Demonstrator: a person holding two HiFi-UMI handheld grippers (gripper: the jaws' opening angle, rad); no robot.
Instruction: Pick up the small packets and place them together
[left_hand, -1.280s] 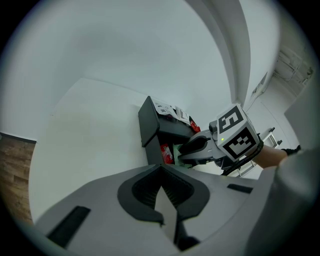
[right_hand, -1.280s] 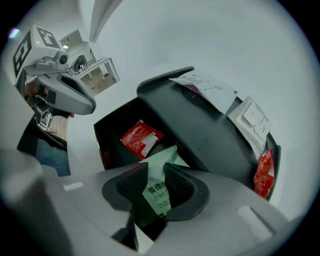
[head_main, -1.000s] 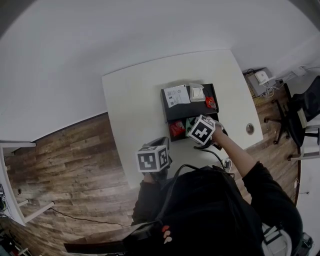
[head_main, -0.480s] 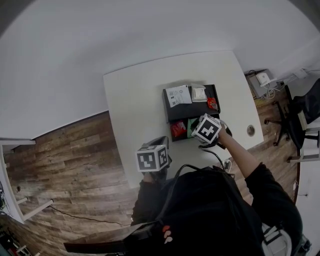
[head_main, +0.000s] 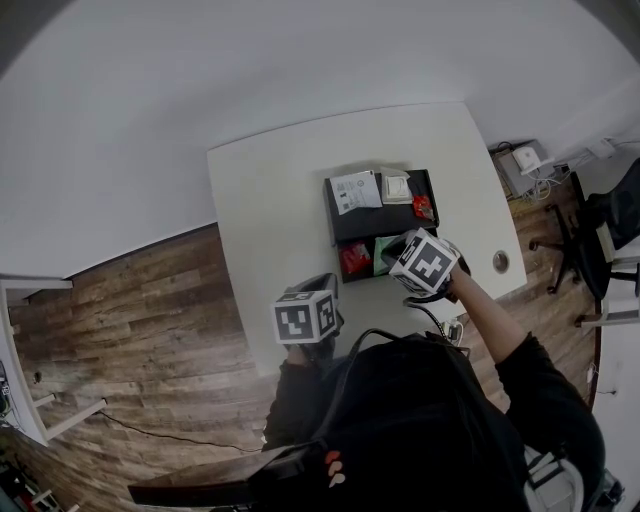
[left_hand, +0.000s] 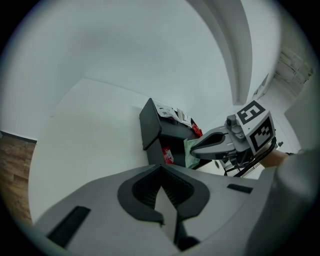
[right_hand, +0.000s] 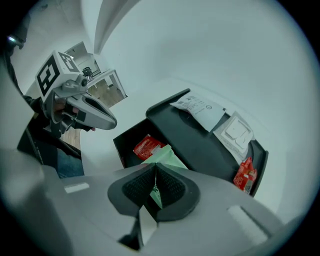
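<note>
Right gripper (right_hand: 156, 172): clamped tight on upper edge of green packet (right_hand: 167, 156), held over near compartment of black tray (right_hand: 195, 140).
Red packet (right_hand: 146, 147): lay inside that compartment, just beside green packet.
Second red packet (right_hand: 244, 174): lay at tray's far right end.
Printed sheet (right_hand: 200, 109), white packet (right_hand: 235, 131): rested on tray top.
Left gripper (left_hand: 161, 172): clenched, empty, over white table (head_main: 270, 200), apart from tray.

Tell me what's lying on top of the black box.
A printed sheet, a white packet and a red packet. Anything under the sheet is covered.
</note>
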